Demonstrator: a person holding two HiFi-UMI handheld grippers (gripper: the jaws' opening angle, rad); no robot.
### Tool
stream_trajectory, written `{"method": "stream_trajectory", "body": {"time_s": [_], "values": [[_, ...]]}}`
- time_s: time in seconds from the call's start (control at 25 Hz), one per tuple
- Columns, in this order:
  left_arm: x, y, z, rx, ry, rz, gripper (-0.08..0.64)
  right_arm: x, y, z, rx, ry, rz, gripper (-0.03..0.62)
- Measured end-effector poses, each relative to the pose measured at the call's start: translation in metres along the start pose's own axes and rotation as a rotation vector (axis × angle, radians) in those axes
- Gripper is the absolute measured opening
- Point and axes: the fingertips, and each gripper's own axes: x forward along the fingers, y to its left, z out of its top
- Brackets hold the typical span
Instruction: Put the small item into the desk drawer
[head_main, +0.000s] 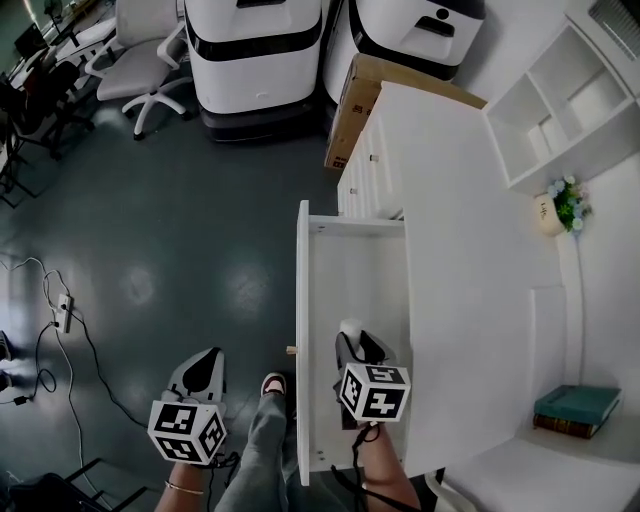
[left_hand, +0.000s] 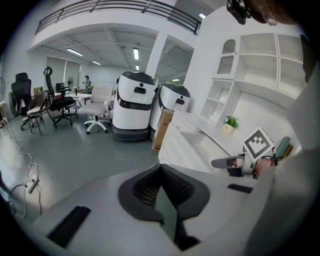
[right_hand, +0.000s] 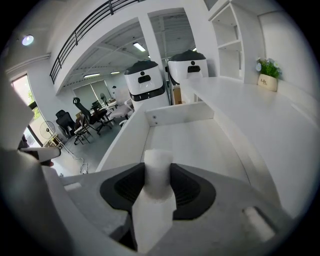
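Small white item (right_hand: 158, 170) sits clenched between the jaws of the right claw (right_hand: 158, 186), its long axis running along the jaws. In the right gripper view its rounded end points up the frame toward the back wall of the drawer (right_hand: 190, 132). Its lower part widens into a flatter white strip that runs off at the bottom, so what it is stays hard to tell.

In the head view the right claw (head_main: 352, 340) is at lower centre, over the near part of the open drawer (head_main: 302, 300). Only the item's tip (head_main: 350, 326) shows above the jaws, pointing up the frame. The marker cube and claw body cover the rest. The drawer juts out to the left from the white surface (head_main: 470, 280), and its pale floor shows above the claw. Whether the item touches that floor cannot be told. The person's arm cuts off the drawer's near end.

The left claw (head_main: 207, 358) hangs at lower left over the grey floor, outside the drawer front. In its own view the left claw (left_hand: 162, 200) has its jaws closed together with nothing between them.

A potted plant (head_main: 565, 205) stands at the right edge of the surface, and books (head_main: 575, 408) lie at lower right.
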Motion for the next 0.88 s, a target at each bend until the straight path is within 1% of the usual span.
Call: {"method": "stream_trajectory", "body": {"time_s": [0.44, 0.88], "values": [[-0.005, 0.037, -0.009, -0.068, 0.001, 0.046, -0.002, 0.044, 0.001, -0.009, -0.054, 0.067, -0.036, 0.163], [-0.003, 0.047, -0.015, -0.096, 0.004, 0.066, -0.002, 0.068, 0.001, -0.019, -0.073, 0.113, -0.031, 0.163]]}}
